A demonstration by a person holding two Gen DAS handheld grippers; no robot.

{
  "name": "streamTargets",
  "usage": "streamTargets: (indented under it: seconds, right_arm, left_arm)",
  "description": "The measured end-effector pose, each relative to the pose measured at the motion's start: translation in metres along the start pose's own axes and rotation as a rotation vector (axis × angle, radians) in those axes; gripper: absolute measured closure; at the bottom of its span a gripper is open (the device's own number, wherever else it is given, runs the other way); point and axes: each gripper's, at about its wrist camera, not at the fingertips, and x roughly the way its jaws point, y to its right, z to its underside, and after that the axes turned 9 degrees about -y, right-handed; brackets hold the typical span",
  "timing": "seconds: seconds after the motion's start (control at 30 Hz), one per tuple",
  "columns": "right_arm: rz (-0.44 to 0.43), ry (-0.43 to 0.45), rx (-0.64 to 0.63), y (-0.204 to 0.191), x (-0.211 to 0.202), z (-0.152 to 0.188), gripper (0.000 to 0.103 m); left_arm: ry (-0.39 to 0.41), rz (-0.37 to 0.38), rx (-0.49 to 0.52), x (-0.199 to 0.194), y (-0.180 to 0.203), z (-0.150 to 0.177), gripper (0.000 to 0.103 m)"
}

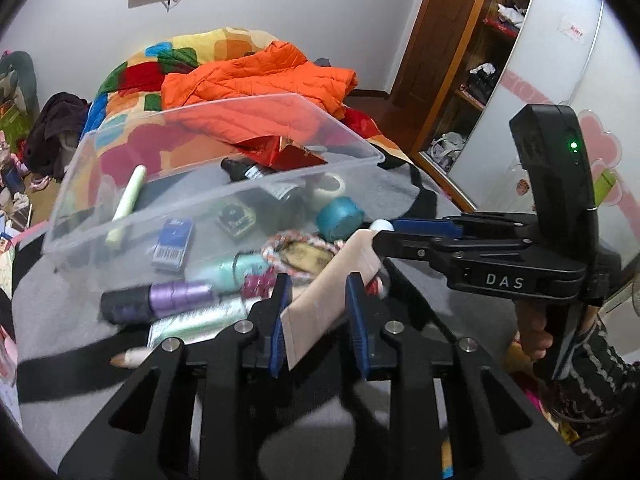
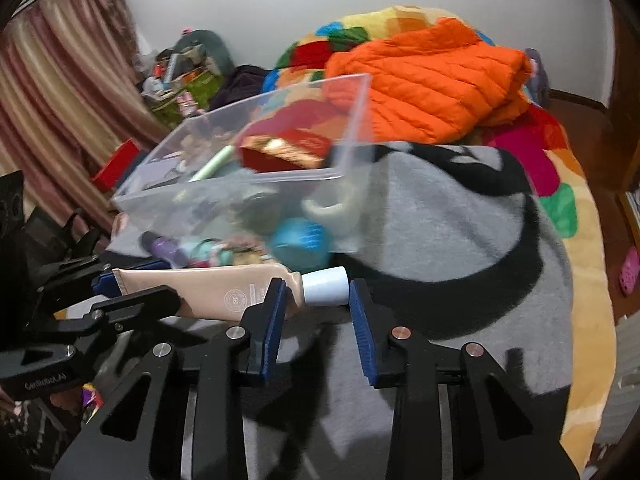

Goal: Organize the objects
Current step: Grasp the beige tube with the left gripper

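Observation:
A beige cosmetic tube (image 1: pixel 326 284) with a white cap (image 2: pixel 324 286) is held over the grey blanket between both grippers. My left gripper (image 1: pixel 318 312) is shut on the tube's flat crimped end, blue pads against both edges. In the right wrist view this gripper (image 2: pixel 120 290) reaches in from the left. My right gripper (image 2: pixel 316 304) is shut at the cap end, one pad at the tube's shoulder and the other against the cap. It comes in from the right in the left wrist view (image 1: pixel 384 232). Just beyond stands a clear plastic bin (image 1: pixel 200 200).
The bin holds a teal tape roll (image 1: pixel 340 216), a purple bottle (image 1: pixel 172 300), a small blue box (image 1: pixel 174 242), a pale green stick (image 1: pixel 126 204) and a red box (image 2: pixel 288 146). An orange jacket (image 2: pixel 432 88) lies behind on the colourful quilt. A wardrobe stands to the right.

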Motion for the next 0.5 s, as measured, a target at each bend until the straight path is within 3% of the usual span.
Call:
streamTargets:
  seconds: [0.3, 0.37, 0.5]
  right_arm:
    - [-0.059, -0.068, -0.192, -0.065, 0.018, 0.019, 0.078]
    - [-0.018, -0.087, -0.243, -0.079, 0.023, 0.022, 0.078]
    - [-0.003, -0.069, -0.241, -0.079, 0.013, 0.025, 0.078]
  left_arm:
    - [-0.080, 0.010, -0.011, -0.007, -0.006, 0.058, 0.075]
    - [-0.114, -0.020, 0.001, 0.003, -0.002, 0.064, 0.076]
    - [-0.102, -0.046, 0.035, 0.004, 0.004, 0.058, 0.075]
